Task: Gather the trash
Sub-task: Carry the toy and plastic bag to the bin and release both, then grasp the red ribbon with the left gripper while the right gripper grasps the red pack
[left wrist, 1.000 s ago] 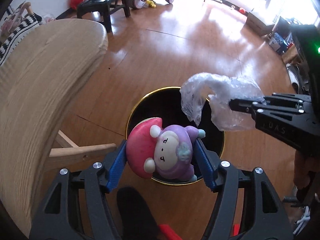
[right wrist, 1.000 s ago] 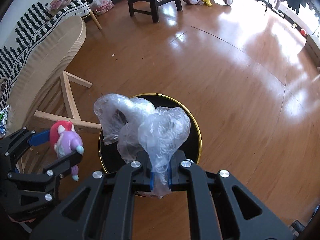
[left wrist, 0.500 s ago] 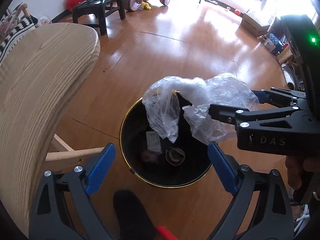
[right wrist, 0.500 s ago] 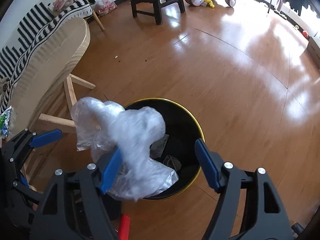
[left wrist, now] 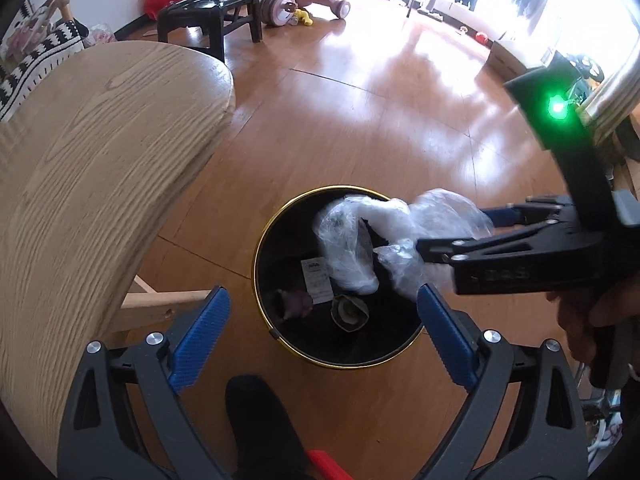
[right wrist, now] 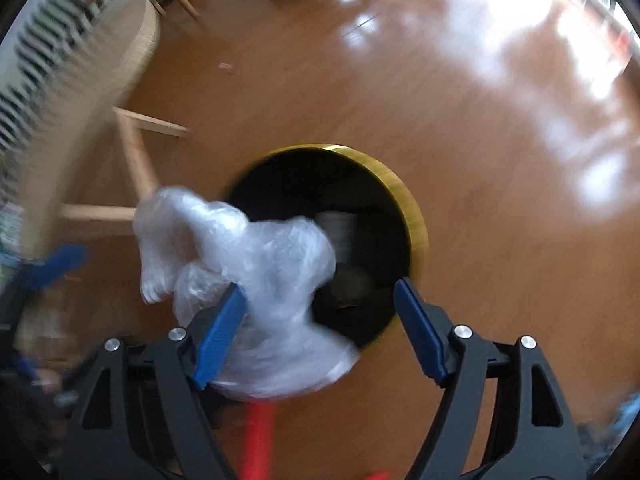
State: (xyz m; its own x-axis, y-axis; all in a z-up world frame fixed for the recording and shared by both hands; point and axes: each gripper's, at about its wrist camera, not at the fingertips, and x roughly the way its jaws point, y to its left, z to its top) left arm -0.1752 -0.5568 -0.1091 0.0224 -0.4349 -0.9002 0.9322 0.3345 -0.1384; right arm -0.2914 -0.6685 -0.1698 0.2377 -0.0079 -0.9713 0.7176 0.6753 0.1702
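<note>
Down inside the black bin [left wrist: 280, 248] things are dark and hard to make out: a white slip of paper [left wrist: 318, 282], a round crumpled thing and a purplish lump (too dim to name). Blur smears much of the right wrist view. A shiny brown wood floor [left wrist: 360, 128] spreads wide past the bin, with a pale wooden table [left wrist: 92, 152] close on one side and a black chair [left wrist: 208, 8] far back. The left gripper [left wrist: 322, 328] is spread wide, holding nothing. The right gripper [right wrist: 316, 332] is spread wide too; the clear plastic bag [right wrist: 256, 276] clings to its left finger, over the bin's gold rim [right wrist: 412, 216].
</note>
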